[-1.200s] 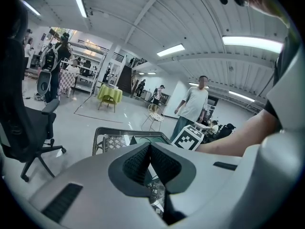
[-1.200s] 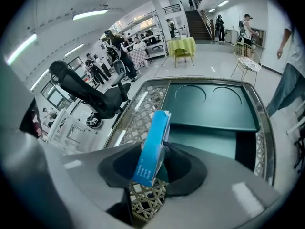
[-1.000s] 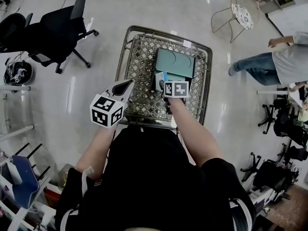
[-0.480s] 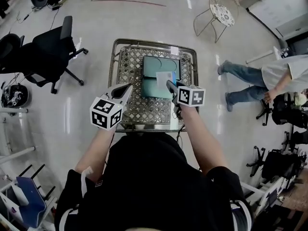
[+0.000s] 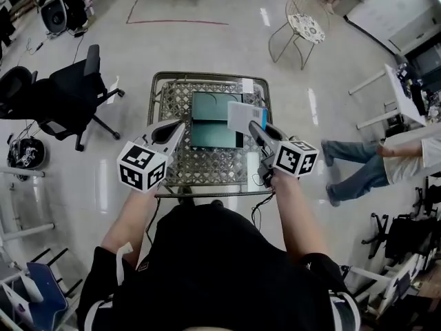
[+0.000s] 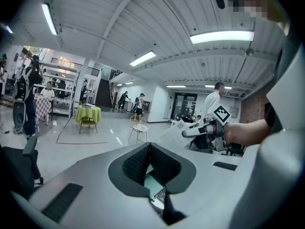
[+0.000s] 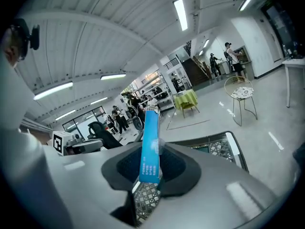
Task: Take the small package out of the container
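- The wire cart (image 5: 176, 102) stands where it did on the floor in front of the person. It looks smaller in the head view than a second ago, though that view has also tipped up to take in more of the room.
- The teal box (image 5: 215, 119) lies flat inside the cart as before, now fully uncovered. A second ago the right tongs were down against its near edge.
- The right tongs (image 5: 253, 126) have come up out of the cart and drawn back toward the person's right. They are pinched partway closed on the small package, and the grip has held steady during the lift. In the right gripper view the tongs (image 7: 151, 168) have the pads on either side of its lower end.
- The left tongs (image 5: 181, 124) have risen a little and hang over the cart's left side. In the left gripper view the jaws (image 6: 150, 149) meet at the tips with nothing between them, so they play no part in the lift.
- The small package (image 5: 247, 118), white and blue, has gone from low in the cart beside the box to held in the air, lined up with the cart's right side. It shows edge-on and upright (image 7: 151, 137) in its own tongs' view. It looks clear of the rim, so the removal seems all but done; what remains is to carry it away from the cart.
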Available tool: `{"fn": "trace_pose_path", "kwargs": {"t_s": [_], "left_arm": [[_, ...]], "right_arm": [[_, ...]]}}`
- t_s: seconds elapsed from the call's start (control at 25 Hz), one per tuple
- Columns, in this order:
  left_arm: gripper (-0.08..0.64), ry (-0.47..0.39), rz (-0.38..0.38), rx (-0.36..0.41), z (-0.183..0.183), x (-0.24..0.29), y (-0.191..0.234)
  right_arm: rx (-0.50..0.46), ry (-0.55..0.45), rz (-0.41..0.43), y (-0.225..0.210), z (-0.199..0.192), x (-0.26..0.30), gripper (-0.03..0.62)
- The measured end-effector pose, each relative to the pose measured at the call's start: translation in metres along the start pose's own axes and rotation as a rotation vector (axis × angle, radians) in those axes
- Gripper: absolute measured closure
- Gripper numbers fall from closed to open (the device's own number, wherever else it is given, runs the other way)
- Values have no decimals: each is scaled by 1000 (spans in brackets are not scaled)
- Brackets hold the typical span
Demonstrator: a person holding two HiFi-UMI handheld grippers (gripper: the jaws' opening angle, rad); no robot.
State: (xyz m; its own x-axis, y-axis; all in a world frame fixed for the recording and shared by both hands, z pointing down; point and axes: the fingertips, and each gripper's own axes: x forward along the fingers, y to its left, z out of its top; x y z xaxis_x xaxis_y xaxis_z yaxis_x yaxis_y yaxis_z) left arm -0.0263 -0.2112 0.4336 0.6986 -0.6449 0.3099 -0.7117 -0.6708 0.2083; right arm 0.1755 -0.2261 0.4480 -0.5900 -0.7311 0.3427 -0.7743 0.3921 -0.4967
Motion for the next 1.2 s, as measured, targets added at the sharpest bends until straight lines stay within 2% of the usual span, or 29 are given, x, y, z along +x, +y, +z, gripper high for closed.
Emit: {"fn": "trace_pose_path", "kwargs": {"t_s": [0.16,0.6,0.8,0.96,1.2], "left_arm": [[554,-26,27,48,23,1,-25],[554,-102,71,85,74,-19,-104],[554,-134,89,95,82,-32,-124],[554,-131,93,101,77,-36,-127],[554,-117,101,107,63,-43,-119]], "right_arm": [[-22,-90,60,4,24,-50,502],[-170,-306,188,11,65,-159,502],[-220,-362,250,28,67,-186,502],[-239,-385,265,36,67,-198,503],[-295,-413,293,59,64,-187,505]]}}
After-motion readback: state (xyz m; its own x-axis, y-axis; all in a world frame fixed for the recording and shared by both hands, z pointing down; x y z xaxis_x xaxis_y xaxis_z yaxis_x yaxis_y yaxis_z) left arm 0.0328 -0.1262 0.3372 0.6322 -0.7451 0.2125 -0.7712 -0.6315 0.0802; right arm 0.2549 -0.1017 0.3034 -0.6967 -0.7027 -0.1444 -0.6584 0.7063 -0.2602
